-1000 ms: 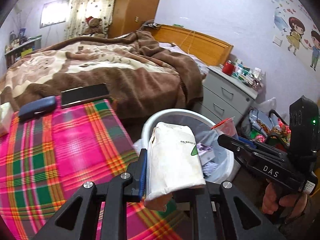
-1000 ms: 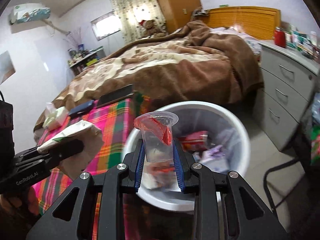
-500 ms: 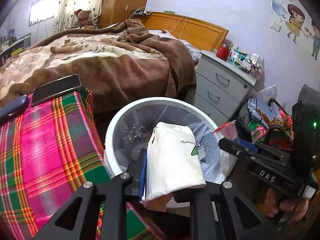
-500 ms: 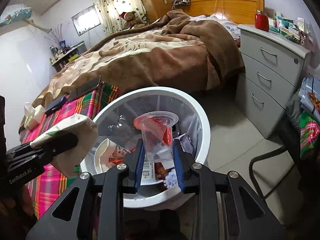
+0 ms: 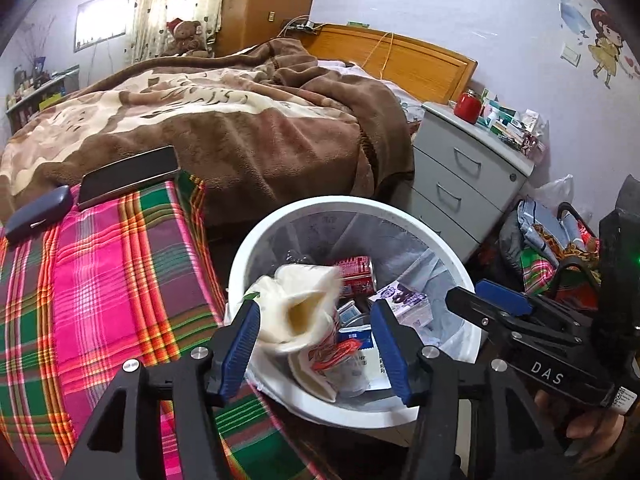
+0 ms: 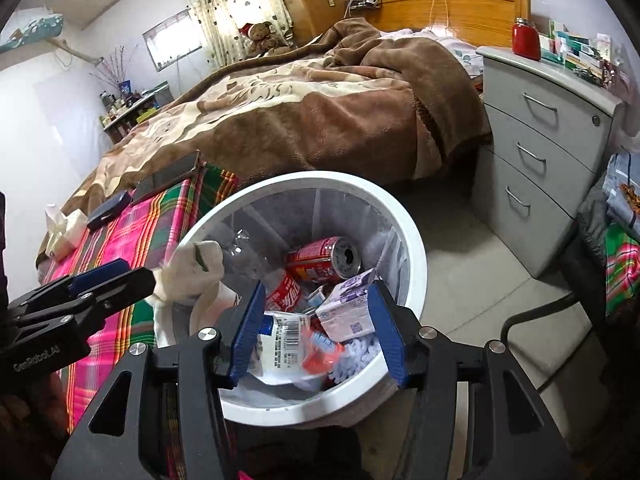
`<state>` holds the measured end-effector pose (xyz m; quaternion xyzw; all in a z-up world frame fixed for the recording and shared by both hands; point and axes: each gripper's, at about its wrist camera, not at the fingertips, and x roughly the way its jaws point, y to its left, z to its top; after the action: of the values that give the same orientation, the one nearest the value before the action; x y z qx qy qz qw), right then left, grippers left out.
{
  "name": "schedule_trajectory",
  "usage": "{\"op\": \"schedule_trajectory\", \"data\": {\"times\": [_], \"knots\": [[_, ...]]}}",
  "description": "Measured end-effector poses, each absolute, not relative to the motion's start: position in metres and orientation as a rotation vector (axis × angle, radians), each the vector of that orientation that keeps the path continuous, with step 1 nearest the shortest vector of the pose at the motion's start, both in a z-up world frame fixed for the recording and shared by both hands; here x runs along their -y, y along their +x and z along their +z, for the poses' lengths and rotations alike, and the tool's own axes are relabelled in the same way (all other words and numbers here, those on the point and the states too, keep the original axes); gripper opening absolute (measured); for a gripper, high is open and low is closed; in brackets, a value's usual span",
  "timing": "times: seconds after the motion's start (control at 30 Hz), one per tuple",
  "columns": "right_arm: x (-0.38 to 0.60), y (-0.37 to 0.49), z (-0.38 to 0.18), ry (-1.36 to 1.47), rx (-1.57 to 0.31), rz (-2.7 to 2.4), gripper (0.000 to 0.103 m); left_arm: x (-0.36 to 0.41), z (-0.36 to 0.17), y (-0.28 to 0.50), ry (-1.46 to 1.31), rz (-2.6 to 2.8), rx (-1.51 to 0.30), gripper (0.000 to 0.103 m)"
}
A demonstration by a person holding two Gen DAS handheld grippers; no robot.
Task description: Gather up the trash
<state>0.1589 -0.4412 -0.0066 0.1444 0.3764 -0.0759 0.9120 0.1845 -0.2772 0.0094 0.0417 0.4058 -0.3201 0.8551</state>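
Both grippers hang over the white trash bin (image 5: pixel 440 252), and both sets of fingers are opening. The left gripper (image 5: pixel 316 344) has the crumpled white paper bag (image 5: pixel 298 304) loose between its blue pads, blurred and seemingly already dropping toward the near-left rim. The right gripper (image 6: pixel 316 332) has nothing between its fingers; the clear plastic cup (image 6: pixel 316 350) appears to lie among the cartons below, near the red soda can (image 6: pixel 320 258).

The bag is the risk: it sits close to the rim on the side of the plaid-covered table (image 5: pixel 100 280) and could catch there or tip outside. The bin is well filled, so light pieces may slide off. Room is tight between the two grippers; open floor lies toward the grey drawer unit (image 6: pixel 544 160).
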Motion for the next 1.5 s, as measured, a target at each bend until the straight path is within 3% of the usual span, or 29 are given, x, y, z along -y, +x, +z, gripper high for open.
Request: {"op": "schedule_trajectory", "data": {"times": [0.1, 1.5], "knots": [[0.44, 0.158, -0.005, 0.304, -0.775, -0.156, 0.055, 0.271, 0.01, 0.182, 0.08, -0.668, -0.853, 0.065], [0.343, 0.054, 0.019, 0.181, -0.52, -0.173, 0.055, 0.144, 0.036, 0.026, 0.071, -0.396, -0.621, 0.065]]}}
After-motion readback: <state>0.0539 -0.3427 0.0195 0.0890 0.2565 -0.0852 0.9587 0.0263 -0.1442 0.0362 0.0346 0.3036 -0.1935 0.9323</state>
